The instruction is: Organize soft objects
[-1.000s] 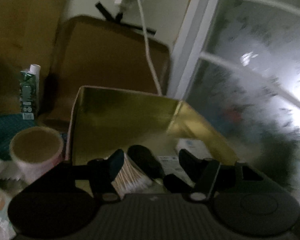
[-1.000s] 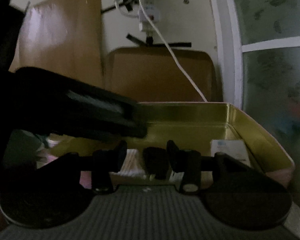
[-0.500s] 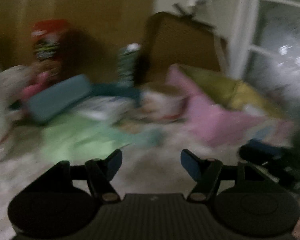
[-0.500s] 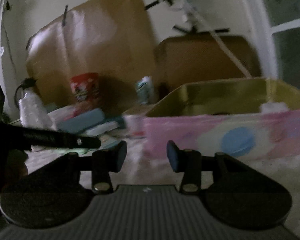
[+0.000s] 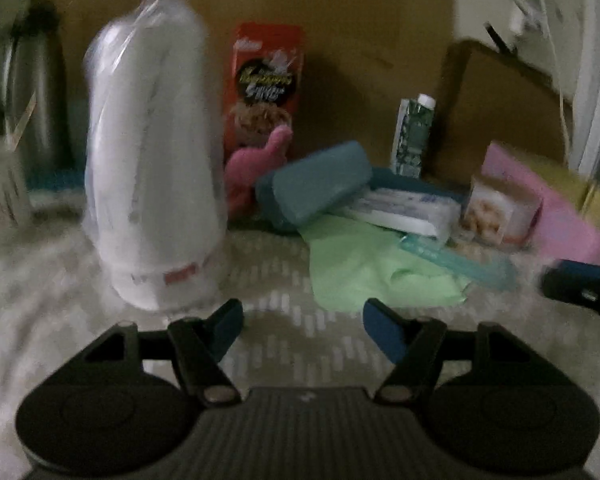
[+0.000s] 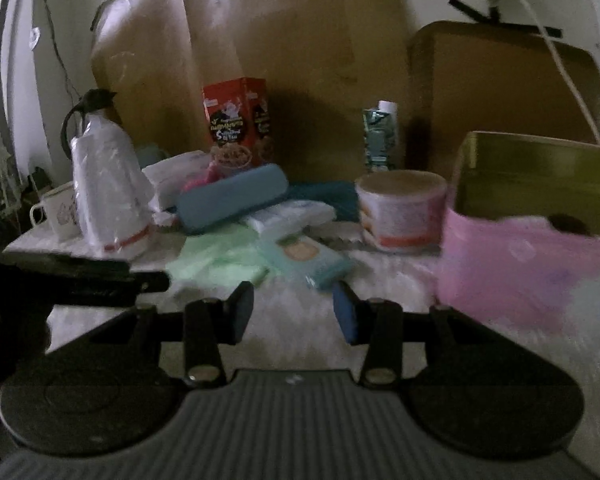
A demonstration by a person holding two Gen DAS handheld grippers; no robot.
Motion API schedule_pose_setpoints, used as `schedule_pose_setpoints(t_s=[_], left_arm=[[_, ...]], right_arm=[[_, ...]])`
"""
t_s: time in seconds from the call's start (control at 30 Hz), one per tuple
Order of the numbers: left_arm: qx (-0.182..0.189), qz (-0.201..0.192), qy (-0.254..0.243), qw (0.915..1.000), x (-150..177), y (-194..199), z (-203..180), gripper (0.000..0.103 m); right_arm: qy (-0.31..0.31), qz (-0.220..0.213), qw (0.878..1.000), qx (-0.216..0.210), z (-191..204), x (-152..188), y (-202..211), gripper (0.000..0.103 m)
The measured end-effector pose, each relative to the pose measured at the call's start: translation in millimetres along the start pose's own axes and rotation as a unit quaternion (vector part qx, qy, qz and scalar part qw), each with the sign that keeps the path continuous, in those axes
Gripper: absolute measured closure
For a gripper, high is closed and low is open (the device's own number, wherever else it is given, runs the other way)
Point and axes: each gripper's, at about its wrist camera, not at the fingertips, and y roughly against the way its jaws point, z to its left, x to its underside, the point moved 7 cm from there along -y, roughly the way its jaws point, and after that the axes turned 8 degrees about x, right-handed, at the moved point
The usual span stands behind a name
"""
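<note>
With both our left gripper, jaws opening, and right gripper, jaws parted, empty, the green cloth and pink plush await the pink box.

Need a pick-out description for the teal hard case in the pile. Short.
Start at the tall red cereal box standing against the brown cardboard backdrop. Directly below it lies the teal case, a long rounded capsule resting tilted on the clutter. Unlike the flat white packs and green cloth around it, it is rigid and smooth.
</note>
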Motion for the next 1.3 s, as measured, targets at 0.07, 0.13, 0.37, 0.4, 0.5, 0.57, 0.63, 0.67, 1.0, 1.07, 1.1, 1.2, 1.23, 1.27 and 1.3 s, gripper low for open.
schedule_pose_setpoints(t_s=[0.07,0.13,0.37,0.4,0.5,0.57,0.63,0.67,1.0,1.07,1.1,1.2,1.23,1.27,1.3], left_arm=[[0.011,-0.009,0.009,0.9999,-0.8,3.3,1.2,0.034],[0.020,-0.017,0.000,0.9997,-1.4,6.1,-3.3,0.034],[0.037,-0.041,0.005,0.9985,-5.2,11.5,-6.2,0.034],[0.038,-0.045,0.008,0.9982,-4.9,13.5,-5.4,0.034],[0.041,-0.052,0.015,0.9977,-5.3,17.1,-3.4,0.034],[0.045,-0.055,0.022,0.9972,-6.3,17.9,-1.0,0.034],[0.047,-0.058,0.028,0.9968,-6.4,20.4,0.4,0.033],[0.048,-0.060,0.031,0.9966,-6.7,21.6,1.3,0.033],[0.064,-0.078,0.075,0.9921,-10.3,28.2,17.9,0.023],[0.068,-0.078,0.083,0.9911,-10.9,28.1,21.2,0.023],[0.069,-0.077,0.086,0.9909,-10.7,27.8,22.3,0.023],[0.069,-0.078,0.086,0.9909,-10.4,28.4,23.0,0.023],[0.067,-0.078,0.083,0.9912,-10.1,28.2,22.7,0.023],[0.065,-0.078,0.080,0.9916,-9.9,28.1,21.9,0.023],[0.062,-0.078,0.077,0.9920,-8.7,28.5,20.2,0.023]], right_arm=[[-0.001,0.002,1.000,-0.009,7.9,-14.4,-14.1,0.056],[0.001,0.003,1.000,-0.015,19.7,-31.4,-33.3,0.056],[-0.061,0.053,0.996,-0.046,48.6,-100.4,-128.3,0.055],[-0.069,0.066,0.994,-0.043,52.4,-107.9,-144.9,0.055],[-0.077,0.094,0.992,-0.019,59.2,-122.8,-186.5,0.055],[-0.072,0.115,0.991,-0.011,64.3,-126.8,-209.4,0.053],[-0.059,0.145,0.988,0.000,66.5,-125.9,-228.8,0.050],[-0.054,0.163,0.985,0.004,66.6,-122.9,-234.9,0.050],[-0.022,0.193,0.977,-0.088,53.8,-84.2,-148.4,0.050],[-0.017,0.198,0.974,-0.111,46.4,-66.9,-118.9,0.050],[-0.011,0.200,0.973,-0.116,45.5,-58.7,-109.0,0.050],[0.015,0.182,0.977,-0.113,47.8,-45.9,-81.9,0.050],[0.021,0.166,0.980,-0.111,48.3,-47.1,-74.7,0.050],[0.029,0.152,0.982,-0.111,50.1,-49.4,-69.3,0.050],[0.032,0.136,0.985,-0.106,52.4,-53.0,-67.7,0.050]])
